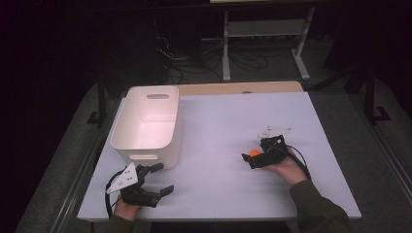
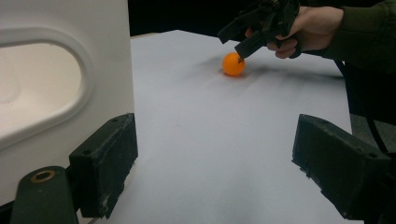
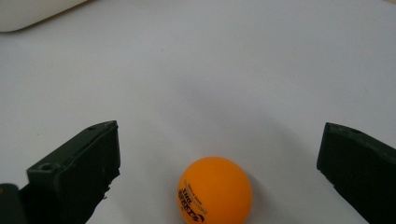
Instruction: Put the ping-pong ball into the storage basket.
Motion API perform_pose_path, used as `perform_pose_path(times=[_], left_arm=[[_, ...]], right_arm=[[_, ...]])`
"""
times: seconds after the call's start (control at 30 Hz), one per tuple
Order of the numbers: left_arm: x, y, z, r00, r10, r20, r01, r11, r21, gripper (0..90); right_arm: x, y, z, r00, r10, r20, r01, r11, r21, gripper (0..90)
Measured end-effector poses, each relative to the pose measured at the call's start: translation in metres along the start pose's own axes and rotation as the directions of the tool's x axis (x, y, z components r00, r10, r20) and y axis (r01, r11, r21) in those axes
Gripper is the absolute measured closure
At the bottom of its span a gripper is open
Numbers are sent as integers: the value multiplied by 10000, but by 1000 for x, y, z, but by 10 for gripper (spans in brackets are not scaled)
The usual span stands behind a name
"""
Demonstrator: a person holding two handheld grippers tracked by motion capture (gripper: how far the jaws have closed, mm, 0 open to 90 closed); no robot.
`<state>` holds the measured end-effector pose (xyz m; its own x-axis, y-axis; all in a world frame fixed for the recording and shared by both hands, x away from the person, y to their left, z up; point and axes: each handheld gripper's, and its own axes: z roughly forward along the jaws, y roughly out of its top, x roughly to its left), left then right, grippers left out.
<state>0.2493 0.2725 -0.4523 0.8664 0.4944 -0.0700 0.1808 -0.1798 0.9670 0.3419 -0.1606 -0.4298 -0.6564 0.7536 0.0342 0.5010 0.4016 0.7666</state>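
Table (image 1: 218, 126): white top. Its far edge shows a strip of bare wood in the high view. The near edge is cut off by the frame bottom. In both gripper views it appears as plain white surface.
Background: dark beyond the table. A pale shelf frame (image 1: 265, 29) and loose cables on the floor can be made out; the rest is too dim to tell.
Bin (image 1: 148, 124): white, open-topped, with handle slots, standing on the table's left part. The high view shows its whole inside. The left gripper view shows one end wall with a slot (image 2: 37, 88), the rest cut off. The right gripper view catches a pale corner (image 3: 32, 14) at top left.
Person: forearms cut off at the bottom edge of the high view. A green sleeve (image 2: 369, 32) shows in the left gripper view.
Left gripper (image 1: 160, 178): near the table's front left corner, just in front of the bin, jaws spread wide with nothing between them. Its left jaw sits close to the bin wall; contact cannot be told.
Right gripper (image 1: 248, 159): on the table's right part, jaws wide apart on either side of the ball, neither touching it.
Ball (image 3: 215, 190): orange, resting on the table between the right gripper's jaws. Black print shows, too blurred to read, and its bottom is cut off. The high view shows only an orange speck (image 1: 254, 153); the left gripper view shows it (image 2: 233, 64) whole.
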Motion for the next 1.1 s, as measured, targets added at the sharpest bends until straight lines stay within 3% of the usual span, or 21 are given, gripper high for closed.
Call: perform_pose_path(times=[1.1], left_arm=[[0,0,0,10000,0,6,0,10000,-8,140]], right_arm=[[-2,-5,8,10000,81,-43,-75,9925,1224,0]])
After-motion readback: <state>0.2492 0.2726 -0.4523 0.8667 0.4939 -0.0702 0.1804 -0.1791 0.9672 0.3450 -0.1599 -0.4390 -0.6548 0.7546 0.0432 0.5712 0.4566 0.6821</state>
